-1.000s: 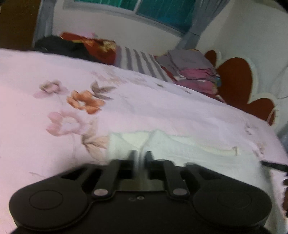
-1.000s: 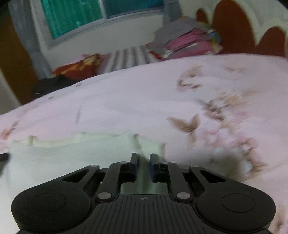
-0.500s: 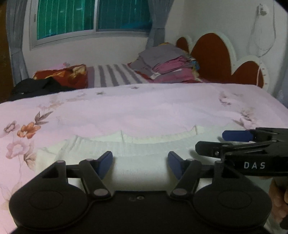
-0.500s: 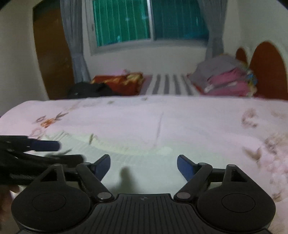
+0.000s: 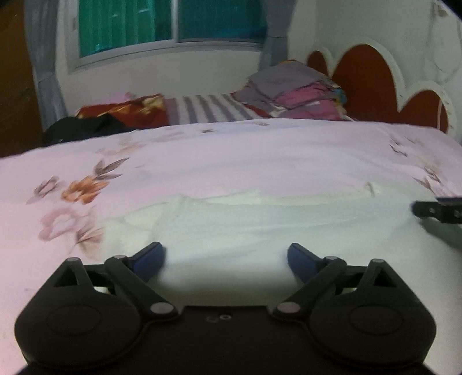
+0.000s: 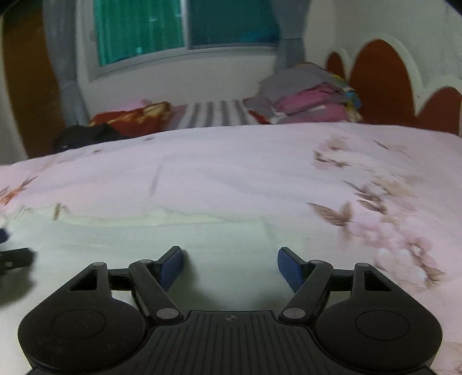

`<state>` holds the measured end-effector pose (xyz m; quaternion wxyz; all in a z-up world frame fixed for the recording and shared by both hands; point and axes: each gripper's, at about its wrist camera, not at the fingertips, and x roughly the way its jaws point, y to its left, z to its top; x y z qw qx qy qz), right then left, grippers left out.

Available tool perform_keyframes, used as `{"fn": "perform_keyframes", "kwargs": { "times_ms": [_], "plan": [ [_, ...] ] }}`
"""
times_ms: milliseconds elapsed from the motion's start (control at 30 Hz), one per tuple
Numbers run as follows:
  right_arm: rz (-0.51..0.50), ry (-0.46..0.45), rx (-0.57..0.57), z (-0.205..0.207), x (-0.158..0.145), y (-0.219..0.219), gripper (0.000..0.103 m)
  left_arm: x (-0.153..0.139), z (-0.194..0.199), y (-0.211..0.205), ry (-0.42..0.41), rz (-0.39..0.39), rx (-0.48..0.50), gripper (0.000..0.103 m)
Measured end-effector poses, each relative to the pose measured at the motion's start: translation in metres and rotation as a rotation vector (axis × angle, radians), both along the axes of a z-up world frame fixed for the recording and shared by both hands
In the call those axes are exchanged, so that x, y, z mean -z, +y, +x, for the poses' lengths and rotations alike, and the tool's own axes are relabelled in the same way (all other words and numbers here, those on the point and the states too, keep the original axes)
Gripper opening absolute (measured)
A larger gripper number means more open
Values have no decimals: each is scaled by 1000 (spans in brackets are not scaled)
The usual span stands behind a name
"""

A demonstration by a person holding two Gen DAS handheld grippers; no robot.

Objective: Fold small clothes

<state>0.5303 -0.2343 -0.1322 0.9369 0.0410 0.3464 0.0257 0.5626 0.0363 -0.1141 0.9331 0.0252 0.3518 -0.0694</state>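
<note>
White garment [image 5: 260,230]: flat on bed [image 5: 231,161]. Left gripper [image 5: 225,259] over it: jaws wide, just opening, empty. Right gripper [image 6: 229,265]: wide, slightly narrowing, empty.

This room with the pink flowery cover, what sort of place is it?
Most likely a home bedroom. A bed with a floral pink bedspread fills the view, a scalloped red headboard stands against the wall, and a pile of folded clothes sits below a curtained window.
</note>
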Motion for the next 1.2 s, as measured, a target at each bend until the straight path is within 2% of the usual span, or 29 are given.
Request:
{"fn": "perform_keyframes", "kwargs": {
  "times_ms": [67, 133, 200, 300, 400, 533, 633, 733, 800, 900, 1000, 1067, 1167, 1200],
  "plan": [
    [0, 6, 18, 0, 1, -6, 72, -2, 0, 6, 2, -18, -11, 94],
    [-4, 9, 32, 0, -1, -4, 72, -10, -6, 6, -5, -4, -32, 89],
    [-15, -28, 43, -9, -12, 3, 72, -21, -21, 3, -53, -29, -21, 90],
    [36, -72, -72, -32, -28, 19, 72, -28, -37, -15, -55, -60, 30, 90],
    [43, -53, -204, -47, -24, 46, 72, -23, -52, -36, -34, -60, 74, 90],
    [17, -35, -260, -58, -16, 66, 72, -7, -57, -39, 4, -30, 53, 90],
    [-26, -27, -233, -61, -15, 61, 72, -8, -63, -19, -1, -18, 14, 90],
    [-18, 15, -93, -60, -9, 27, 72, -11, -69, 2, 13, -22, -35, 90],
    [-2, 30, -59, -63, -14, 14, 72, -20, -74, 2, 4, -37, -45, 88],
    [31, -13, -114, -81, -30, 24, 72, -25, -86, -16, -6, -52, 19, 88],
    [8, 4, -211, -93, -29, 52, 72, -14, -92, -37, 26, 16, 70, 88],
    [-61, 69, -209, -92, -16, 62, 72, -12, -98, -36, 44, 38, 67, 86],
    [-77, 84, -173, -100, -17, 57, 71, -20, -117, -26, 21, 6, 68, 84],
    [-47, 75, -177, -107, -23, 55, 61, -22, -124, -24, 17, -8, 64, 81]
  ]
}}
